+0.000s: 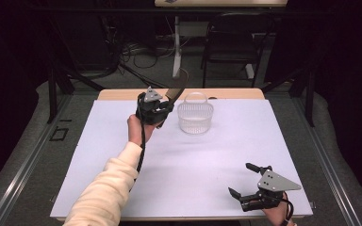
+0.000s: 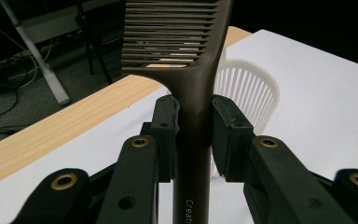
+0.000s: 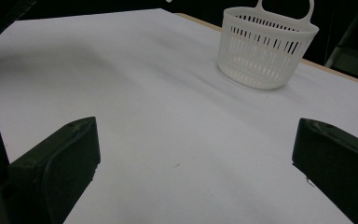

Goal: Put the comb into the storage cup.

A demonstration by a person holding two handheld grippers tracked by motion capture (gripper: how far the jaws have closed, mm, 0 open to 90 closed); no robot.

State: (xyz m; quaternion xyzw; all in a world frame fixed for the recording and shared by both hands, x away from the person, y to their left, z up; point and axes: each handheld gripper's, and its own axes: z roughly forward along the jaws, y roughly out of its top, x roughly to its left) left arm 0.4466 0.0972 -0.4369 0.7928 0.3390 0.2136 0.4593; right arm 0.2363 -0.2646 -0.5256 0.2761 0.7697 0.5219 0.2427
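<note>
A dark brown wide-tooth comb [image 1: 176, 87] [image 2: 193, 88] stands with its teeth end up, tilted toward the far side of the table. My left gripper [image 1: 167, 106] [image 2: 193, 109] is shut on its handle, and both pads [image 2: 164, 122] press the handle's sides. A white slotted plastic basket [image 1: 195, 117] [image 2: 251, 87] [image 3: 265, 46] with a loop handle stands just right of the comb, at the back centre of the table. My right gripper [image 1: 239, 178] [image 3: 196, 154] hovers low near the front right corner, jaws wide open with nothing between them.
A white sheet [image 1: 207, 160] covers the wooden table, whose bare edge [image 1: 122, 94] shows at the back. Beyond it, a black chair [image 1: 233, 42] and a white table leg [image 1: 176, 47] stand on a dark floor with cables.
</note>
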